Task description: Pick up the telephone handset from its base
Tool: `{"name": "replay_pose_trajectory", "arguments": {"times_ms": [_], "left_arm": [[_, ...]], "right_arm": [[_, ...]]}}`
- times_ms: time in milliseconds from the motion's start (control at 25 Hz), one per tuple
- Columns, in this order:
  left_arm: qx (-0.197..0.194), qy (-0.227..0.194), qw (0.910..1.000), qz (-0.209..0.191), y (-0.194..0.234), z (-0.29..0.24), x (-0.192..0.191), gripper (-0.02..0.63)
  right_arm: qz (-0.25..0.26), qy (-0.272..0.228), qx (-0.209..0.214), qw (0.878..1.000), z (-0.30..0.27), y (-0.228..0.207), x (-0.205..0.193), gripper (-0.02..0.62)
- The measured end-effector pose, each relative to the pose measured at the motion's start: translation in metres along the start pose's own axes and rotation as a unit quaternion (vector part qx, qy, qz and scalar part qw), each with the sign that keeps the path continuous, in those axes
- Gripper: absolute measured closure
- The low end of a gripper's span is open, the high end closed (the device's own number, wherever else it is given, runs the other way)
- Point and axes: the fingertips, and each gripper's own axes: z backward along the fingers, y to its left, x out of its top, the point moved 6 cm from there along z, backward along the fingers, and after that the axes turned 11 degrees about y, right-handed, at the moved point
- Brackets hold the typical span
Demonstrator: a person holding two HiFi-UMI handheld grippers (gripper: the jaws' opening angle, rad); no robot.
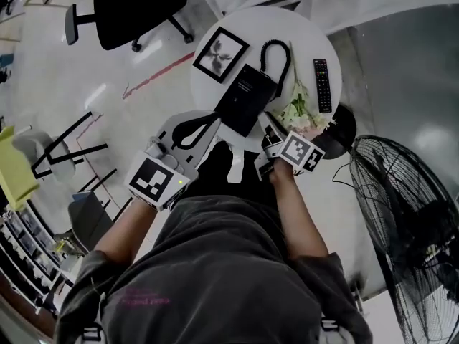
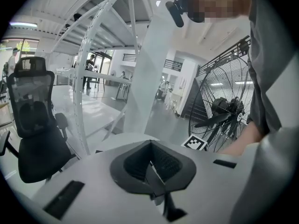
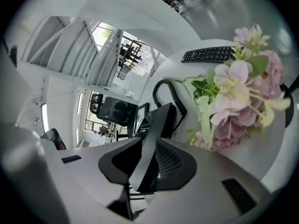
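On a round white table (image 1: 305, 31), from the head view: a black telephone base (image 1: 246, 99) at centre, the pale print on its top too small to read; a framed picture (image 1: 221, 54) to its left, a coiled cord (image 1: 276, 57) looping beyond it, a black remote control (image 1: 322, 84) at right, pale flowers (image 1: 300, 113) at the near edge. Between base and flowers, the right gripper (image 1: 270, 138); at the table's near-left rim, the left gripper (image 1: 204, 124). Black-and-white square markers on both cubes, pink lettering on the person's grey shirt (image 1: 215, 278) illegible. A standing fan (image 1: 405, 213) on the floor at right, an office chair (image 1: 136, 9) beyond the table. From the left gripper view: jaws pressed together with nothing between them, aimed across the room at chair and fan. From the right gripper view: jaws clamped on the telephone handset (image 3: 156, 134), a slim, matte black bar seen edge-on, bearing no visible marking. Long axis running away from the gripper toward the table's far side and leaning right in the picture, far end by the coiled cord, base just beside it on the left. Unclear whether lifted clear of the base. Remote's button legends too small to read.
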Motion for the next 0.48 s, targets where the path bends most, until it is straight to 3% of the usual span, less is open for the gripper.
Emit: {"name": "replay_pose_trajectory", "arguments": {"times_ms": [480], "left_arm": [[0.0, 0.016, 0.9999, 0.003, 0.005, 0.002, -0.014, 0.592]], "right_arm": [[-0.079, -0.006, 0.035, 0.996, -0.02, -0.023, -0.007, 0.482]]}}
